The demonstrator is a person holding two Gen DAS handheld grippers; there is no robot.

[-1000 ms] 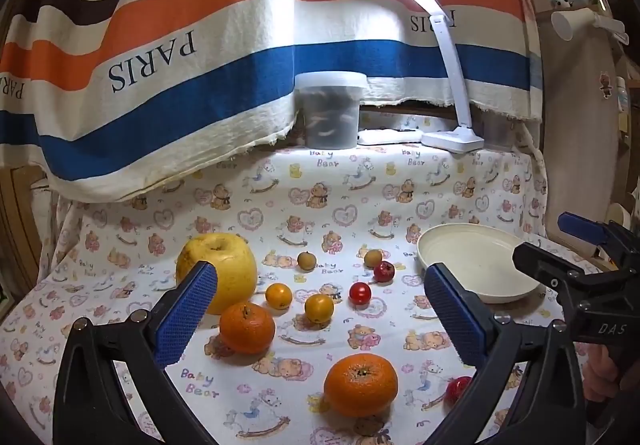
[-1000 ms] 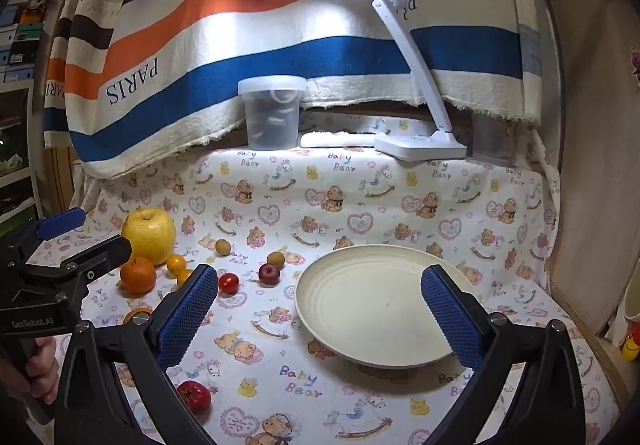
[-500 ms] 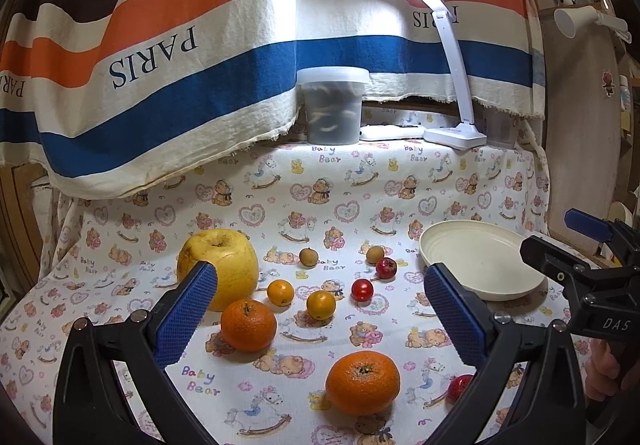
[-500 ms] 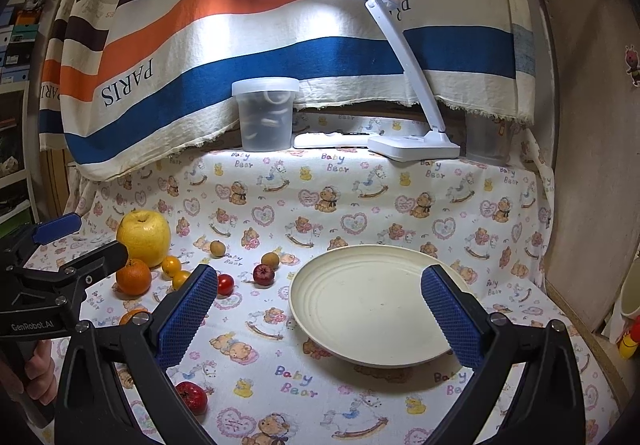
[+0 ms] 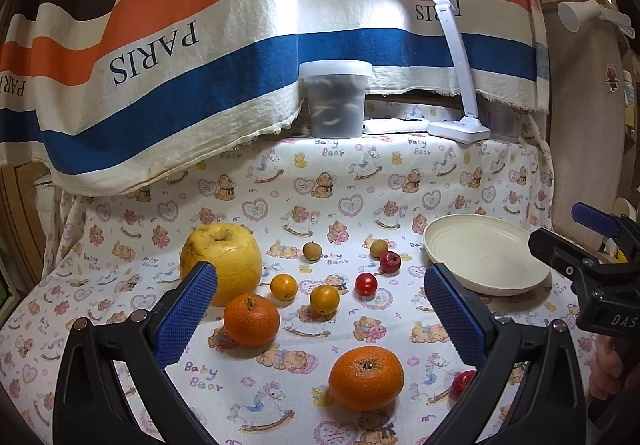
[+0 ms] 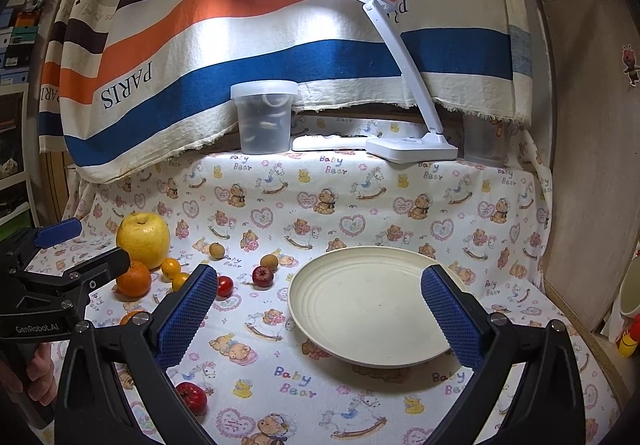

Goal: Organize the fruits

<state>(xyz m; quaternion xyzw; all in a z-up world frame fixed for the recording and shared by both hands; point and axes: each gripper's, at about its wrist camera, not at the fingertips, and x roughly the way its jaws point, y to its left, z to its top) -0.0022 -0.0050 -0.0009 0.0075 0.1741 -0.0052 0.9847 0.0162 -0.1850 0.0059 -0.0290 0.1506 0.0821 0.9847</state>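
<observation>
Both grippers, left gripper [image 5: 320,309] and right gripper [image 6: 320,309], had fingers spread wide, holding nothing. Plate [image 6: 360,309] lay bare; yellow apple [image 5: 220,261] sat at 10 o'clock of the left view.

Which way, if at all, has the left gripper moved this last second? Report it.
Yes, slightly. In its own view the lidded container and lamp base sit higher and further right than before, so the left gripper has dipped and drifted left.

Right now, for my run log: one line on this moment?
left gripper: open, empty | right gripper: open, empty | plate: empty | fruit: all on the cloth
</observation>
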